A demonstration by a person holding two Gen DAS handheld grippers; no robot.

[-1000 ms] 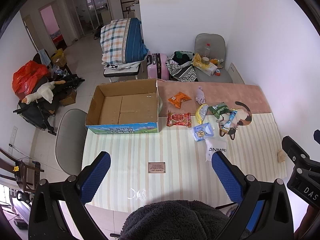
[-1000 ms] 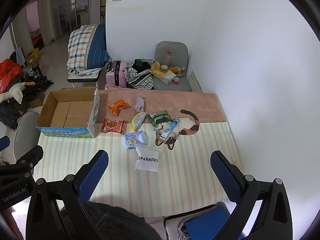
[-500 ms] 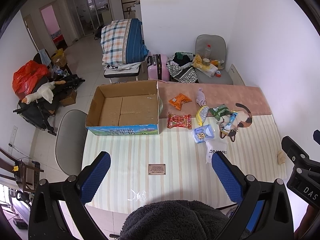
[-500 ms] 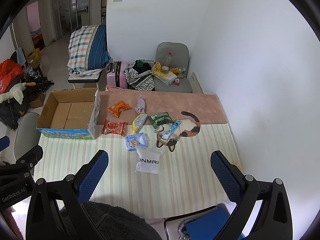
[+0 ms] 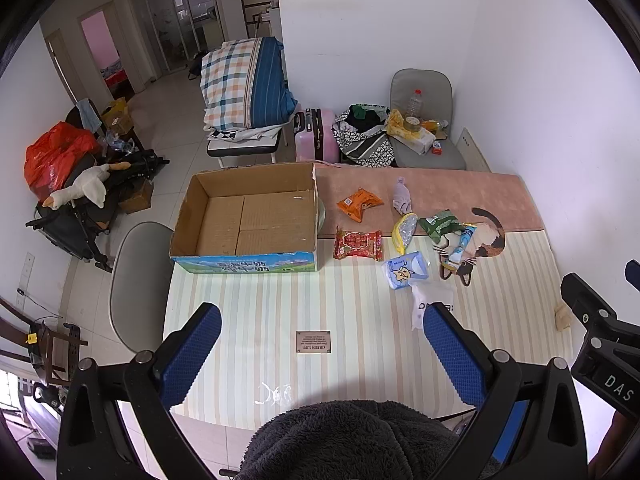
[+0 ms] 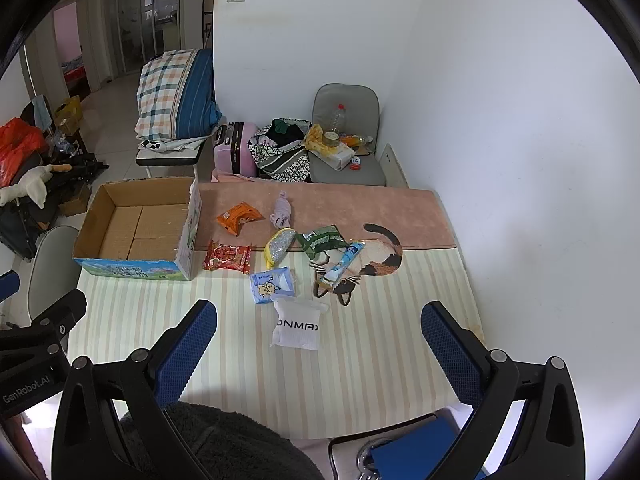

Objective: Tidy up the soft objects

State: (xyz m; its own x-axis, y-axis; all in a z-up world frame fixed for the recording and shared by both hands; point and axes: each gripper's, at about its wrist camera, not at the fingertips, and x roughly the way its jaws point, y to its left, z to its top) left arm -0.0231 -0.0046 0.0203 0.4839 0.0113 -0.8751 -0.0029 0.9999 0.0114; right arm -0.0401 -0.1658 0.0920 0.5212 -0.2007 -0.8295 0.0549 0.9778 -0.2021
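The white pouch [image 6: 296, 326] lies mid-table, straight ahead of the right gripper [image 6: 318, 350], its length pointing away; both grippers, left gripper [image 5: 322, 354] too, are spread wide, holding nothing.

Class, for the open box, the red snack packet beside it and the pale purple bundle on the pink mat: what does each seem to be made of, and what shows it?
Box: corrugated cardboard, likely; matte brown inside, printed glossy front.
Red snack packet: thin plastic film, probably; shiny, crinkled, sealed edges.
Pale purple bundle: soft knit fabric, perhaps socks; matte, limp folds.
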